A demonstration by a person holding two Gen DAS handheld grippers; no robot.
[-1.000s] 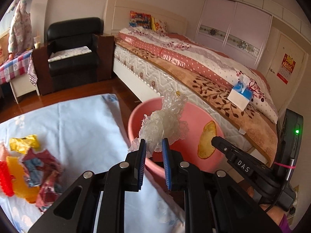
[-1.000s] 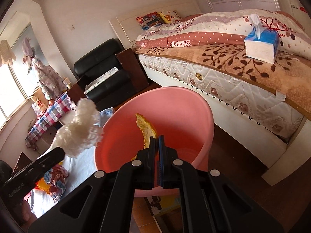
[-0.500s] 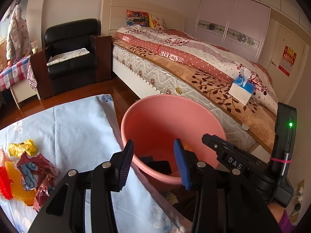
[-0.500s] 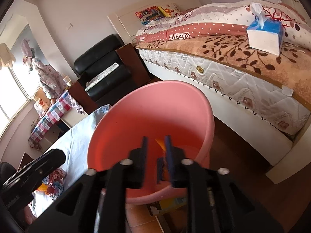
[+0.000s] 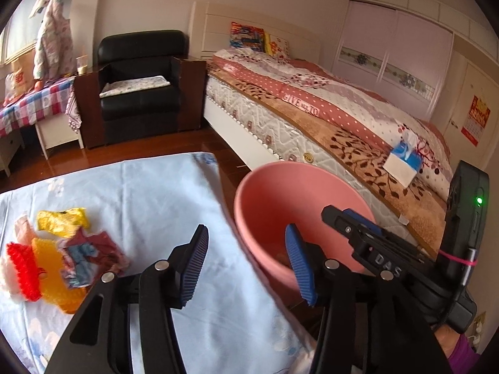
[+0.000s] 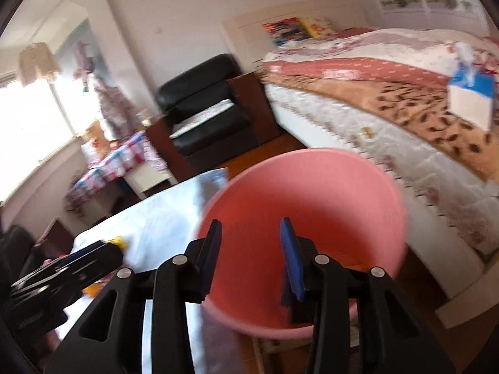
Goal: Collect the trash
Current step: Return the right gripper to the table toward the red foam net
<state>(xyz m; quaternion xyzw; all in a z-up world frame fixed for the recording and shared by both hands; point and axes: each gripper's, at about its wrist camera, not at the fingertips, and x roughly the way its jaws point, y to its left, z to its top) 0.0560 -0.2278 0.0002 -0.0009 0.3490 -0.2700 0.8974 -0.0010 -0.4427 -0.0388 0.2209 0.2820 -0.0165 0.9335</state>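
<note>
A pink plastic bin (image 5: 280, 199) stands on the floor between the cloth-covered table (image 5: 156, 193) and the bed. My left gripper (image 5: 248, 260) hangs at the bin's near rim, over the table's right edge, its jaws opening with nothing between them. My right gripper (image 6: 251, 254) is over the bin (image 6: 312, 193), jaws also opening and empty. Something orange (image 6: 358, 263) lies low inside the bin. A pile of trash lies at the table's left: a yellow wrapper (image 5: 60, 219), a red and blue wrapper (image 5: 84, 257), a red net piece (image 5: 23, 269).
A bed (image 5: 327, 115) with a patterned cover runs behind the bin, a blue and white tissue box (image 5: 402, 162) on it. A black armchair (image 5: 140, 84) stands at the back, with a checked-cloth side table (image 5: 28, 109) to its left. Wooden floor lies between them.
My left gripper let go of the clear crumpled plastic and my right let go of the orange piece; both jaws spread. The left view swung left, showing more of the table.
</note>
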